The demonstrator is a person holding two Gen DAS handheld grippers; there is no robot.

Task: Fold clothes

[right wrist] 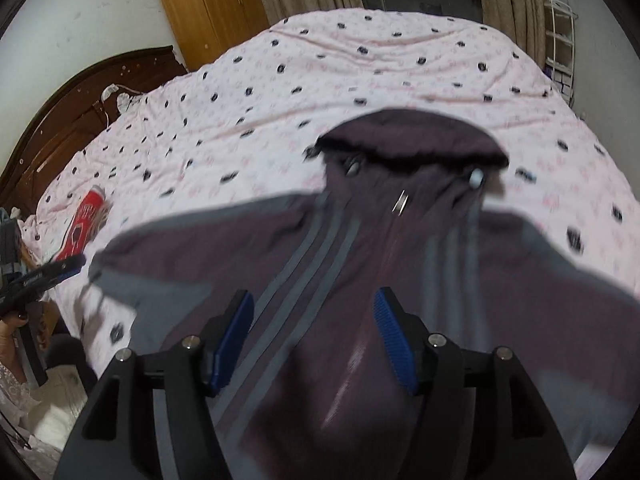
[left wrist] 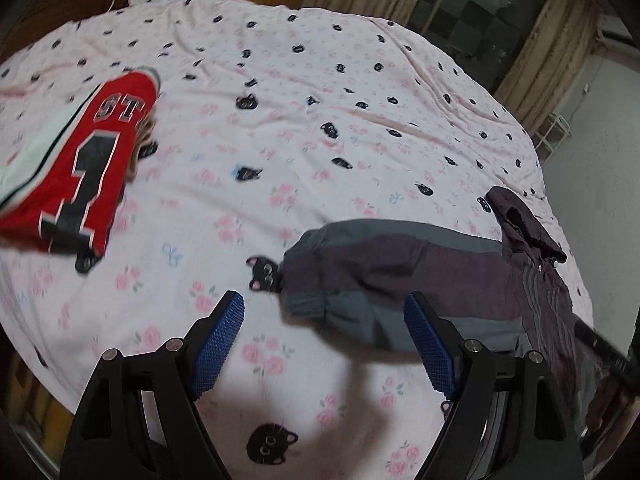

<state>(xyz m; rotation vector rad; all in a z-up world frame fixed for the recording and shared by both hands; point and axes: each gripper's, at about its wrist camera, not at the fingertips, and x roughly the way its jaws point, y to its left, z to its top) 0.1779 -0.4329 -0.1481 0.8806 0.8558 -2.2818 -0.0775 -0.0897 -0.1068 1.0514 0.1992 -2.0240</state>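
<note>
Your left claw [left wrist: 324, 340], fingers apart and empty, hovers over the bed [left wrist: 320, 80] just short of the jacket's sleeve [left wrist: 380, 264], which runs rightward toward your right claw [right wrist: 314, 340], also spread, above the jacket [right wrist: 360, 248].

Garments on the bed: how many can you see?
2. A red jersey lies folded at the bed's left side; a purple-grey jacket lies spread out, sleeves wide, under the right gripper. Others may lie out of view.

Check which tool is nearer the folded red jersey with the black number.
Left. The left tool hangs over the pink bedsheet between the red jersey and the dark purple hooded jacket; the right tool is over that jacket's chest, farther away.
</note>
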